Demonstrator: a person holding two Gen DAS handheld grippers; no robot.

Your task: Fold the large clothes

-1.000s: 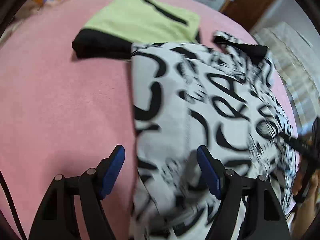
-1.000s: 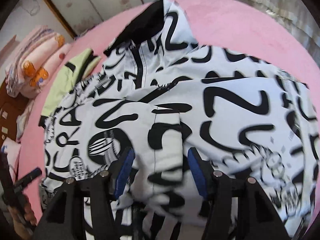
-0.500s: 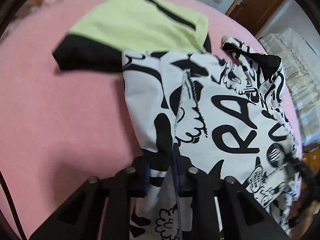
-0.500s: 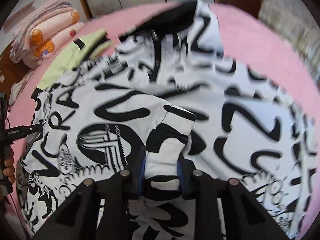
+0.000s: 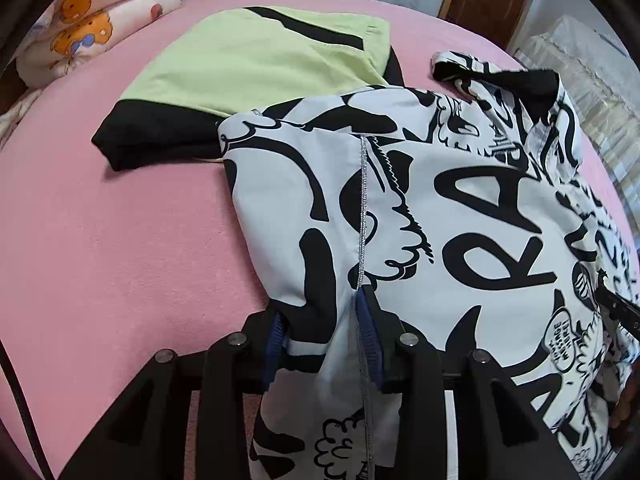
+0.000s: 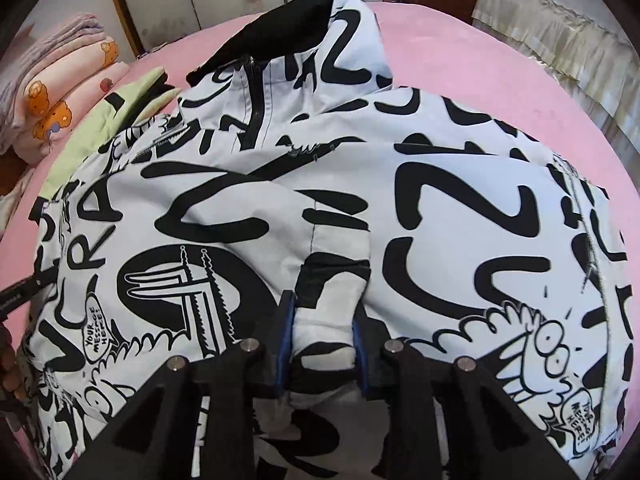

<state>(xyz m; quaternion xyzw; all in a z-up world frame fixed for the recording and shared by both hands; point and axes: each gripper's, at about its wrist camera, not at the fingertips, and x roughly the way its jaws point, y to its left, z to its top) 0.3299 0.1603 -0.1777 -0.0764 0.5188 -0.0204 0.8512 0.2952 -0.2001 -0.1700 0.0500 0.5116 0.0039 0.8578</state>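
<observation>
Each wrist camera sits just behind its fingers, looking forward and down, very near the printed jacket (image 5: pixel 460 220) (both views share it, plus the green garment (image 6: pixel 100 128)).

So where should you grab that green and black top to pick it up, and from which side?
Best bet is the black band of the green and black top, coming in from the open pink bed on its near side. That edge lies thick, folded and uncovered, while the printed jacket, held by both the left gripper and right gripper, overlaps the other corner.
</observation>
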